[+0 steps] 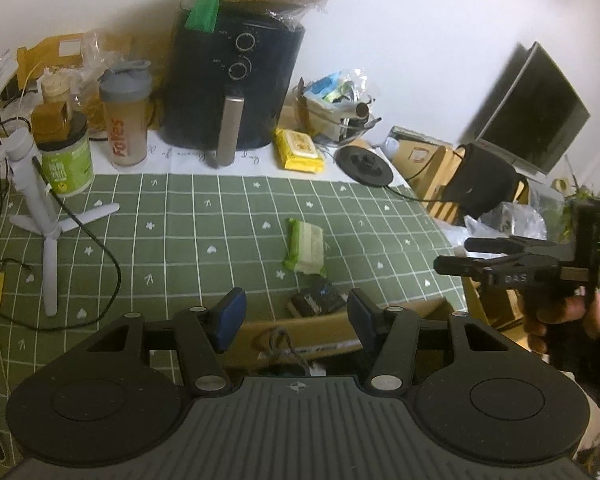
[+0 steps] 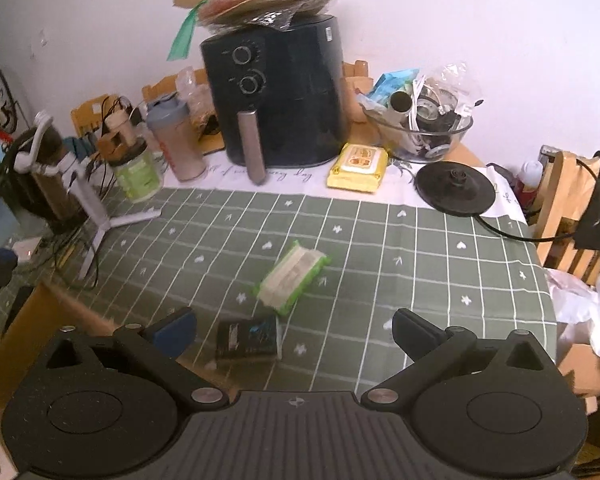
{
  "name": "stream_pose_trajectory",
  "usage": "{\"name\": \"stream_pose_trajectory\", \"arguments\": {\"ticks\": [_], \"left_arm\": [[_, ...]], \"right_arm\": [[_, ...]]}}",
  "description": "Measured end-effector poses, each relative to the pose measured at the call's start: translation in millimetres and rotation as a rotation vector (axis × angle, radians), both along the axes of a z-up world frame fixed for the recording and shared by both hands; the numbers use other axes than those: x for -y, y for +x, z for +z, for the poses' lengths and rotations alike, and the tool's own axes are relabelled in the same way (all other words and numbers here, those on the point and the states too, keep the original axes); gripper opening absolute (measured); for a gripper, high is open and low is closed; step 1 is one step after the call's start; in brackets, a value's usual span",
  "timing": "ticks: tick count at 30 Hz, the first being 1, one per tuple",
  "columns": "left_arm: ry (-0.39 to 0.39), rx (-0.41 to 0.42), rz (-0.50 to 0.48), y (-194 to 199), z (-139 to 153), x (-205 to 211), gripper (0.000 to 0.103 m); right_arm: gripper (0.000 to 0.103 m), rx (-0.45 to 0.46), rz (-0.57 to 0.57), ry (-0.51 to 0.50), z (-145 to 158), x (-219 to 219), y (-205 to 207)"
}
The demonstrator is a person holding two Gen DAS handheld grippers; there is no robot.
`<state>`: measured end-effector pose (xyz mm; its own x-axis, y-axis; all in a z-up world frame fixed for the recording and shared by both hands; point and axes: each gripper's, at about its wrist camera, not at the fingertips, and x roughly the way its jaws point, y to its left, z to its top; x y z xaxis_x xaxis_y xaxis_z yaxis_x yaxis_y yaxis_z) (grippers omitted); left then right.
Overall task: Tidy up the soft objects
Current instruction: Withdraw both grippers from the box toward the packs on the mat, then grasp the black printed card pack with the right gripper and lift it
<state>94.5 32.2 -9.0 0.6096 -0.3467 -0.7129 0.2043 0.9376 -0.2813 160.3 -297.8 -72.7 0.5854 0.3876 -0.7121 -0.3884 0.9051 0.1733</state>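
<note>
On the green checked tablecloth [image 2: 420, 248] two soft packs lie near the front edge: a green-and-white tissue pack [image 2: 292, 280] toward the middle, and just in front of it a dark pack [image 2: 248, 338] with blue print. In the right wrist view the two packs look almost touching at one corner; the left wrist view shows a thin strip of cloth between them.

The right gripper [image 2: 294, 332] hangs over the front of the table with its jaws spread wide and nothing between them; the dark pack sits below the gap, nearer the left finger. The left gripper [image 1: 296, 316] has its blue-padded jaws partly apart, also empty, and is held over an open cardboard box [image 1: 300, 334] at the table's near edge.

Only the left wrist view shows that box's inside, with a bit of string on the flap, and it alone shows the right gripper from the side, held in a hand [image 1: 560, 312] at the right. It also takes in a tilted dark screen [image 1: 540, 108] off the table.

Only the right wrist view shows the glass bowl [image 2: 424, 136] of odds and ends clearly. Both views show the black air fryer [image 2: 276, 96], the yellow wipes pack [image 2: 358, 168], the round black kettle base [image 2: 454, 188] and the white tripod [image 2: 96, 208].
</note>
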Motion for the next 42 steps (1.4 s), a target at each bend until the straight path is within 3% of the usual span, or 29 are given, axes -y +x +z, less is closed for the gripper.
{"name": "stream_pose_trajectory", "arguments": {"ticks": [5, 18, 31, 42], "left_arm": [[0.005, 0.010, 0.001, 8, 3, -3, 0.055], [0.020, -0.020, -0.037, 39, -6, -8, 0.055], [0.005, -0.068, -0.029, 53, -20, -18, 0.055], [-0.006, -0.094, 0.049, 44, -27, -40, 0.055]], "right_arm": [[0.103, -0.019, 0.029, -0.075, -14, -10, 26], [0.103, -0.168, 0.105, -0.080, -53, -23, 73], [0.103, -0.437, 0.361, -0.108, -96, -69, 105], [0.103, -0.576, 0.529, -0.207, -124, -125, 129]]}}
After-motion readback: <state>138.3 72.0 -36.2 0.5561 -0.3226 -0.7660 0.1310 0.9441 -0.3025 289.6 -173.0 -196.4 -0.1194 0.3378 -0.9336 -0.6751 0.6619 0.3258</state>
